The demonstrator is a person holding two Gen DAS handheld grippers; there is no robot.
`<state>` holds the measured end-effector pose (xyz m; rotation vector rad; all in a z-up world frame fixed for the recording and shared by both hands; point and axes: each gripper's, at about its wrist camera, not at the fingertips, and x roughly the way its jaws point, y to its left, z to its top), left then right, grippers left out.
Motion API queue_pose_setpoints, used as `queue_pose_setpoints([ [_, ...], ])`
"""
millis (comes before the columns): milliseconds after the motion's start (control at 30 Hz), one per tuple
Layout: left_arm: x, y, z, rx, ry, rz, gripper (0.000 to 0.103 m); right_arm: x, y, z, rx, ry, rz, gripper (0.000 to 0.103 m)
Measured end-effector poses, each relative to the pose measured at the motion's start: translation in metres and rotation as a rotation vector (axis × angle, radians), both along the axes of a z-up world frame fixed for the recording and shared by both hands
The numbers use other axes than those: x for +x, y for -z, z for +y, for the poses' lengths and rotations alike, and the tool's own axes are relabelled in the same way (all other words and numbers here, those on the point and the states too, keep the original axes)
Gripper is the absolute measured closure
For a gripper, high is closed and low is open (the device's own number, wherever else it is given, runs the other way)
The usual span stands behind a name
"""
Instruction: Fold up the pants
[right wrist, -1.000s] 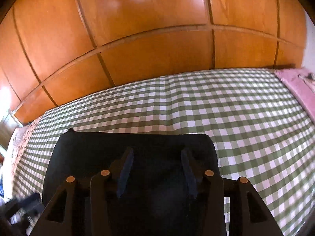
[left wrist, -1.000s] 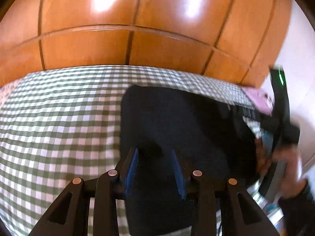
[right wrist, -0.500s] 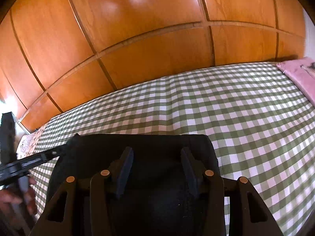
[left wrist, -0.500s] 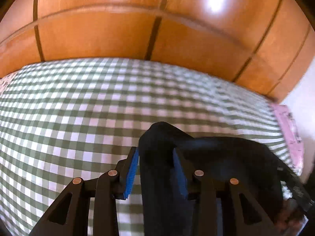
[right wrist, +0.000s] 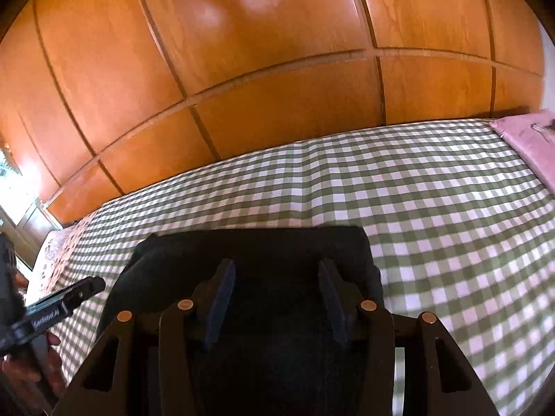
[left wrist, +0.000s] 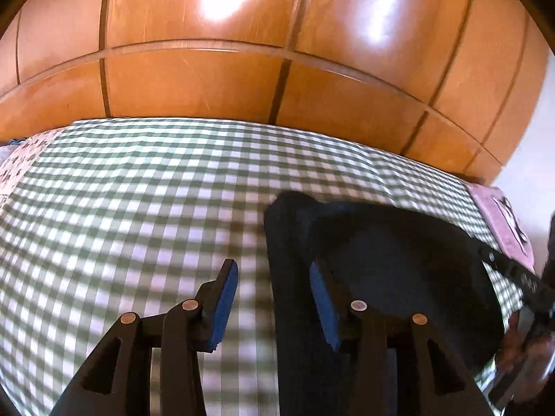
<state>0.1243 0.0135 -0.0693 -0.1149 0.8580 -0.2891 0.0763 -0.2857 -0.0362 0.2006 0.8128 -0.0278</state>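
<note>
Dark navy pants (right wrist: 249,253), folded into a compact rectangle, lie on a bed covered by a green-and-white checked sheet (left wrist: 121,208). The left claw (left wrist: 274,291) angles downward over the pants' left edge; its jaws have just been opening, and its blue pads (left wrist: 225,298) now stand apart, one over bare sheet, the other over the cloth, pressing nothing. The right claw (right wrist: 277,291) also tilts downward, above the middle of the pants, fingers spread and not visibly gripping. In the right wrist view the left claw's tip and the hand (right wrist: 31,364) holding it show at the lower left. Open sheet stretches beyond the pants toward glossy orange wooden wardrobe doors (right wrist: 277,86). A pink pillow (right wrist: 527,138) sits at the bed's right end.
</note>
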Motion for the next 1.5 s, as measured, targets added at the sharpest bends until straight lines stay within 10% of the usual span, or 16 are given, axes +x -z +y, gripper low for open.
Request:
queue_pose_setpoints([
  [467,-0.085,0.019,-0.01,0.012,0.04,-0.003,0.058,-0.114,0.013,-0.013,-0.036,0.028,0.115,0.052],
  [633,-0.088,0.012,-0.012,0.02,0.054,-0.022,0.058,-0.118,0.011,-0.005,-0.092,0.023,0.107,0.091],
  [967,-0.092,0.02,-0.011,0.012,0.034,0.007,0.053,-0.12,0.025,-0.016,-0.089,0.017,0.101,0.092],
  [1167,-0.094,0.009,-0.005,0.003,0.02,0.0,0.039,-0.122,0.021,-0.018,-0.046,0.02,0.081,0.08],
  [1267,-0.095,0.001,-0.002,-0.001,0.021,-0.021,0.028,-0.118,0.018,-0.019,-0.076,0.05,0.106,0.028],
  [1500,-0.09,-0.01,0.002,0.004,0.031,-0.046,0.025,-0.118,0.007,-0.023,-0.062,0.055,0.095,0.027],
])
